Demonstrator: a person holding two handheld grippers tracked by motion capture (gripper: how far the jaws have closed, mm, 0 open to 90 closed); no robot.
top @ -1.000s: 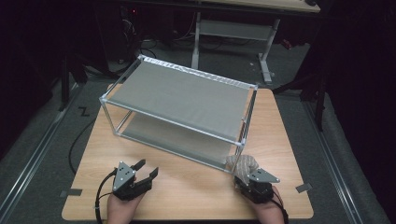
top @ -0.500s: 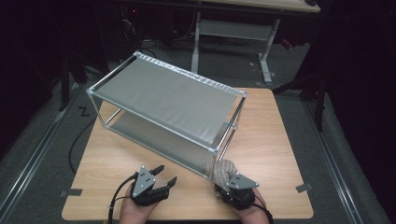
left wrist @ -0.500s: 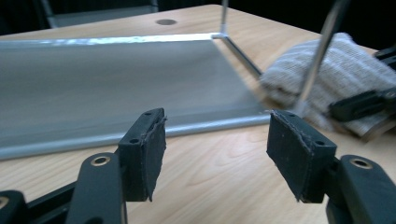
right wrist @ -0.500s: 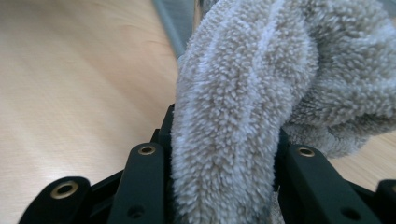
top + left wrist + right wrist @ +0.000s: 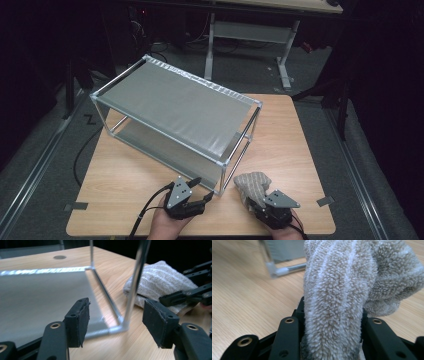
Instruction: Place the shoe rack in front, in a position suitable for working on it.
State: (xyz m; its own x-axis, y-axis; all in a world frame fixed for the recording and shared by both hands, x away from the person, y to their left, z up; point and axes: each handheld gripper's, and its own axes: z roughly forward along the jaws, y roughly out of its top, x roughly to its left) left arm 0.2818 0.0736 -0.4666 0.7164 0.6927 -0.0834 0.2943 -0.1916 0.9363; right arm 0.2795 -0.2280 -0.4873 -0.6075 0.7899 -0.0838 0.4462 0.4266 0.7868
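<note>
A two-shelf metal rack [image 5: 175, 112] stands on a wooden table [image 5: 295, 145]. Just beside the rack's near corner post, the right gripper [image 5: 261, 204] clamps a bunched grey towel [image 5: 252, 184], its jaws having just eased slightly wider. The left gripper [image 5: 200, 192], jaws wide and empty, faces that post.

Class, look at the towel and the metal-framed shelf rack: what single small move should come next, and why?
Probably close the left tongs on the rack's near corner post to steady it. Their jaws stand open on either side of that post, not touching it. The right tongs are shut on the folded grey towel, which sits on the table beside that corner of the shelf rack, seemingly ready to wipe.
</note>
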